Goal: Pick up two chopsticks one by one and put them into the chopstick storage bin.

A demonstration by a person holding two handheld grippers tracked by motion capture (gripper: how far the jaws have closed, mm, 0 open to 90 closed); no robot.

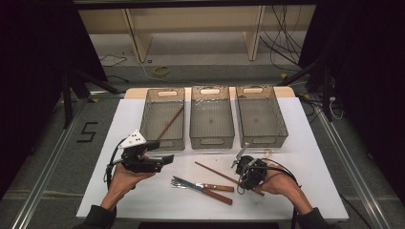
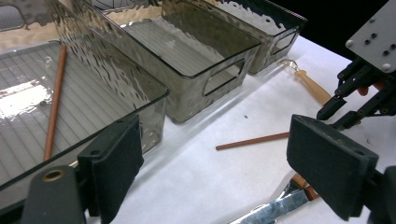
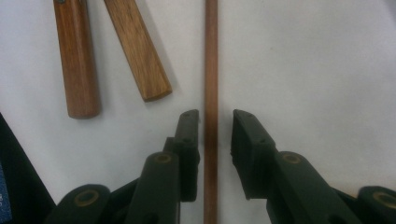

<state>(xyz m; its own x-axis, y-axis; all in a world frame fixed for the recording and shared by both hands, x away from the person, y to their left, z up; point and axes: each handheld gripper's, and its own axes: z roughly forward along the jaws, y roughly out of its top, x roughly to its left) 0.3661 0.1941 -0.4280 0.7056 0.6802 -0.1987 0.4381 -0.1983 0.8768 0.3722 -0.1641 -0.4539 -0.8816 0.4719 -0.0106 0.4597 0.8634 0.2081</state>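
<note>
The right tool [image 3: 215, 128] points down at the counter [image 1: 310, 157] near its front right part, jaws narrowly apart astride a brown wooden chopstick [image 3: 211, 70]. The stick lies flat between the pads; one pad sits just beside it, the other stands clear, so nothing is clamped. Two wooden cutlery handles [image 3: 116, 51] lie beside it. The left tool [image 2: 229, 172] is held toward the front left, jaws wide apart and holding nothing, by the left bin [image 2: 140, 100], where a second chopstick [image 2: 55, 100] lies.
</note>
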